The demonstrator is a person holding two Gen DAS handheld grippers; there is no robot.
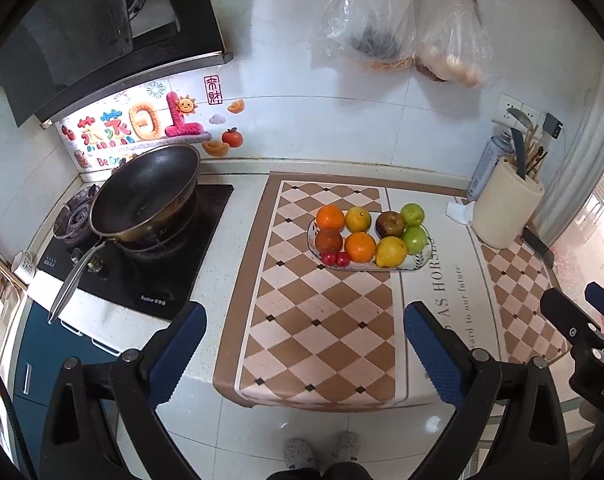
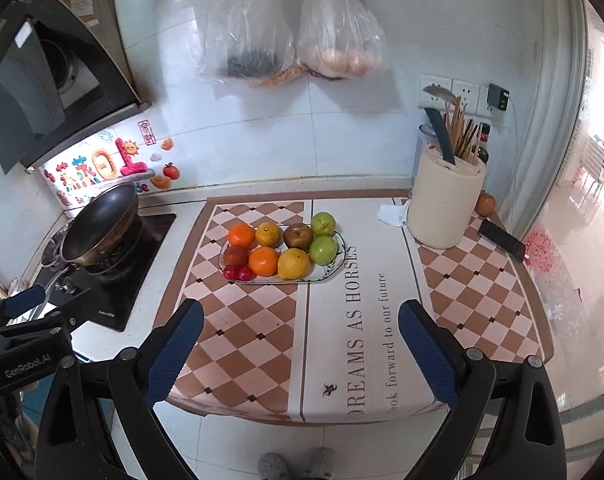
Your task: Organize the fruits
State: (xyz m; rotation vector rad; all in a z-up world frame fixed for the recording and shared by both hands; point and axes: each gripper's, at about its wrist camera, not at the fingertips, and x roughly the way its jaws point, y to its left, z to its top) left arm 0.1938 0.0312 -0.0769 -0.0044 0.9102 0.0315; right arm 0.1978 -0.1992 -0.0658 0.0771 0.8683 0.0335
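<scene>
1. Black and worn, a wok [image 1: 145, 192] sits on the gas stove [image 1: 141, 264] at the far left of the tabletop [image 1: 221, 264], its long metal handle [image 1: 75, 280] pointing toward us.
2. We hold the left tool [image 1: 304, 354] above the near edge of a checkered mat [image 1: 322, 320], its blue-padded fingers [image 1: 177, 354] spread wide with nothing between them.
3. Further back on the mat we see the white plate [image 1: 416, 264] carrying all the fruit in two rows.
4. Along the plate from left to right, the back row has an orange [image 1: 330, 217], a yellow citrus [image 1: 358, 219], a dark brown fruit [image 1: 390, 224] and a green apple [image 1: 412, 214].
5. The front row has a dark red fruit [image 1: 329, 240], a second orange [image 1: 360, 247], a lemon [image 1: 391, 251] and a second green apple [image 1: 416, 240]; two small red fruits [image 1: 336, 259] lie at the plate's near left corner.
6. We hold the right tool [image 2: 299, 354] over the mat's white strip with printed lettering, fingers [image 2: 428, 352] wide apart and empty, well short of the plate.
7. Right of the plate stands a cream utensil holder [image 2: 444, 208] with chopsticks and a knife in it, a crumpled tissue [image 2: 392, 214] just beside its left.
8. A phone [image 2: 502, 240] lies to the holder's right, and one more orange fruit [image 2: 485, 204] rests behind it near the wall.
</scene>
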